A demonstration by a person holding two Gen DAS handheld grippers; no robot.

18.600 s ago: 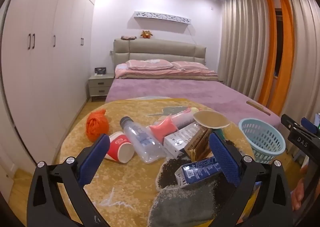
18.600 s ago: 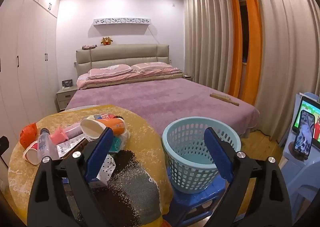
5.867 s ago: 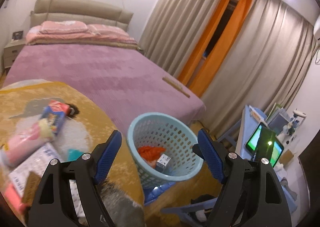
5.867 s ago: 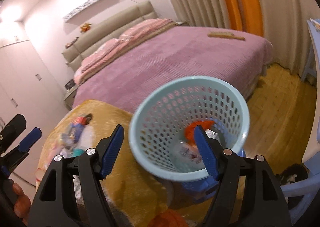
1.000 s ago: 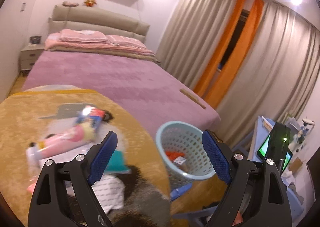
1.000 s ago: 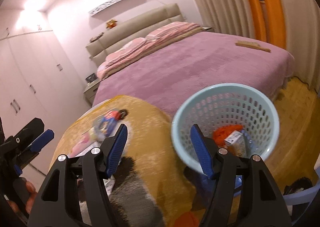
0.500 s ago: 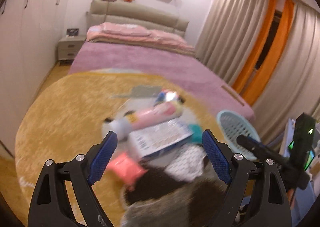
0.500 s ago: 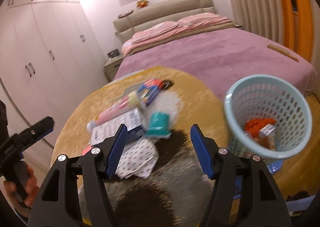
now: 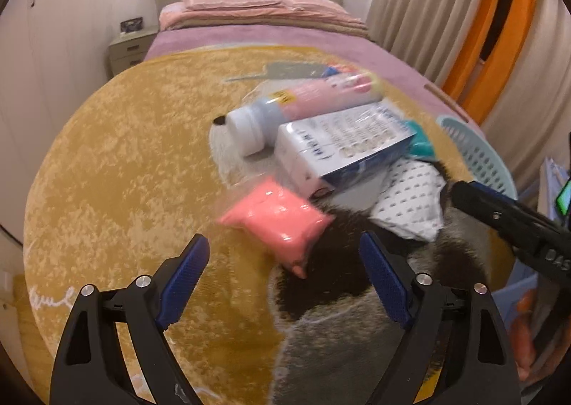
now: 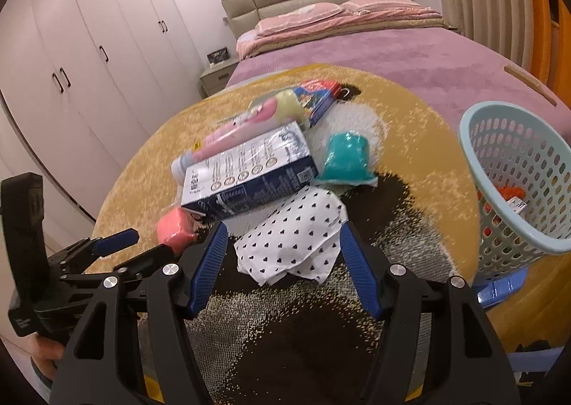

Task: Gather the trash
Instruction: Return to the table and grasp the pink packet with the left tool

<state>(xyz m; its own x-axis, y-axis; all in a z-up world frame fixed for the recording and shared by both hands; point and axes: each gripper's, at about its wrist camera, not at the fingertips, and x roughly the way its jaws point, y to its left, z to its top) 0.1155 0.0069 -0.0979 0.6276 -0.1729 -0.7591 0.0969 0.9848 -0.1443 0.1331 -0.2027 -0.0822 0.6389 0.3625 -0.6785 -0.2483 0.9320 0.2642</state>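
The left claw (image 9: 283,271), empty and narrowing slightly, brackets the pink packet (image 9: 276,214) at frame centre, seemingly to take it; the right claw (image 10: 283,260), open and empty, frames the spotted wrapper (image 10: 294,235); the basket (image 10: 517,173) waits at right beside the tabletop (image 10: 410,112) for drops.

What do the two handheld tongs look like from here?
Both tongs, left and right, have matte black angular plastic arms, ribbed blue pads on the fingers and silver bolt heads. The right one carries white lettering, partly cut off. No cables or sleeves show.

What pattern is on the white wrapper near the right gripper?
Small dark hearts on the white wrapper, clearest in the right wrist view.
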